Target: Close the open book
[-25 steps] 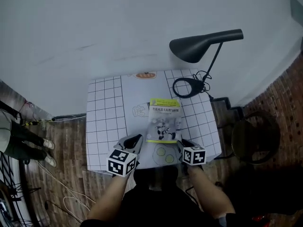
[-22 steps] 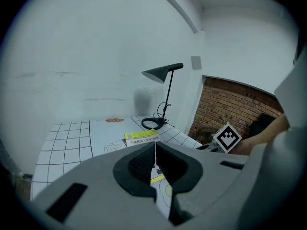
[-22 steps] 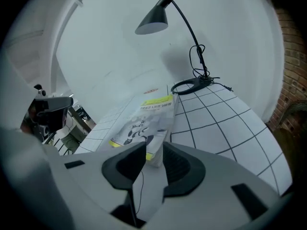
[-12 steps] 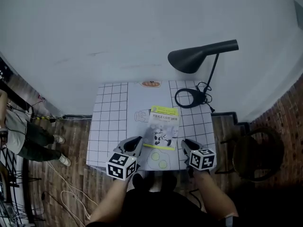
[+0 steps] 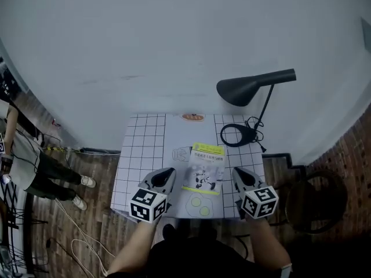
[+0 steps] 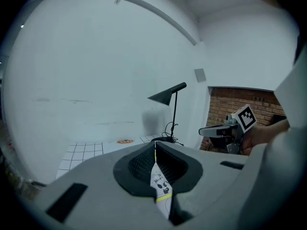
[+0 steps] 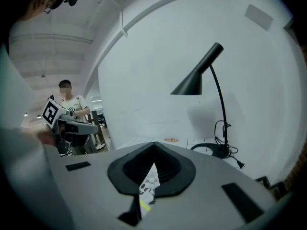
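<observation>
Leftmost, a person (image 5: 26, 158) is seen standing well apart from the tabletop (image 5: 139, 155). Next, the left gripper (image 5: 164, 175) is held by the near edge, toward the left corner. In its own view its jaws are seen pressed together with only a thin slit left between them, and nothing is gripped. Through that slit a strip of printed cover is glimpsed.

Just right of it, the book (image 5: 205, 169) is found closed and flat, cover up, on the near half of the tabletop, slightly right of the middle. Its long axis is laid from the near edge toward the far edge, tilted a little so that the far end leans right. The yellow title band is turned to the far edge.

Right of the book, the right gripper (image 5: 240, 175) is held by the near right corner. Its jaws have just been closing and are now brought fully together on nothing. Both grippers are held clear of the book.

At the far right corner the lamp (image 5: 255, 86) is set on its round base, its dark shade reaching left from the stem.
</observation>
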Action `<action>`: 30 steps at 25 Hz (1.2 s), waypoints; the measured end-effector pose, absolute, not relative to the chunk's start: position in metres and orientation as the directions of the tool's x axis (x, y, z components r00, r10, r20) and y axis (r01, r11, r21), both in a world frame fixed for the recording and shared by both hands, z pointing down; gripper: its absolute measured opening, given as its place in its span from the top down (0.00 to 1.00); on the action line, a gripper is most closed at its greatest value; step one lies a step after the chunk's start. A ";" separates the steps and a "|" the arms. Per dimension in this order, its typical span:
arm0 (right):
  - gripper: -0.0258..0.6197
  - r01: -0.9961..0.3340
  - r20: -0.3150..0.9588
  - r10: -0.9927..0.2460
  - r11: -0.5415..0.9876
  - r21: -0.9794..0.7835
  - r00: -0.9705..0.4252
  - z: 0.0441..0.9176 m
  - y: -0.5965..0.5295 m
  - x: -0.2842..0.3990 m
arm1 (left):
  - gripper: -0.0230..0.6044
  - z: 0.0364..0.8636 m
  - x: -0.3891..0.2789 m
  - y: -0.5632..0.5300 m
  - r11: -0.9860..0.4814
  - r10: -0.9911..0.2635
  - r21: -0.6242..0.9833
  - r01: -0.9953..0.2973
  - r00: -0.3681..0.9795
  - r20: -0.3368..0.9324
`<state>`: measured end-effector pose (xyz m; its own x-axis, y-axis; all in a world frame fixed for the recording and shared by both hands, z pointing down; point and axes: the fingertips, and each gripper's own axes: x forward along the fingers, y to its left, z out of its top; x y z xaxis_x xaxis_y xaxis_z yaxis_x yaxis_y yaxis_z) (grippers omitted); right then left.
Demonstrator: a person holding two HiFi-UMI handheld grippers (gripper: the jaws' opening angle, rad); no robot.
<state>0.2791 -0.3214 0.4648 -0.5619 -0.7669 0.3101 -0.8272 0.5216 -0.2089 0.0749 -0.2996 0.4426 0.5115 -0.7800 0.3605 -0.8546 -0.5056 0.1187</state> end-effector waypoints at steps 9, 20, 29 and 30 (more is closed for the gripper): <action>0.96 -0.841 0.159 -0.827 0.519 -0.149 -0.539 0.389 -0.313 0.269 | 0.95 0.411 0.041 -0.307 -0.516 -0.798 0.083 -0.852 0.514 0.315; 0.96 -0.836 0.033 -0.837 0.541 -0.092 -0.546 0.328 -0.302 0.261 | 0.95 0.387 0.029 -0.312 -0.519 -0.816 0.046 -0.853 0.511 0.270; 0.96 -0.847 0.010 -0.849 0.526 -0.080 -0.528 0.322 -0.297 0.267 | 0.95 0.380 0.041 -0.312 -0.549 -0.802 0.045 -0.835 0.541 0.254; 0.96 -0.847 0.011 -0.850 0.525 -0.083 -0.527 0.323 -0.297 0.267 | 0.95 0.380 0.041 -0.312 -0.549 -0.801 0.046 -0.835 0.541 0.255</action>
<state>0.2670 -0.2975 0.3228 -0.5273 -0.8496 0.0110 -0.8472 0.5247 -0.0828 0.0410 -0.3118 0.3803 0.5412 -0.8013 0.2548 -0.8345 -0.5491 0.0457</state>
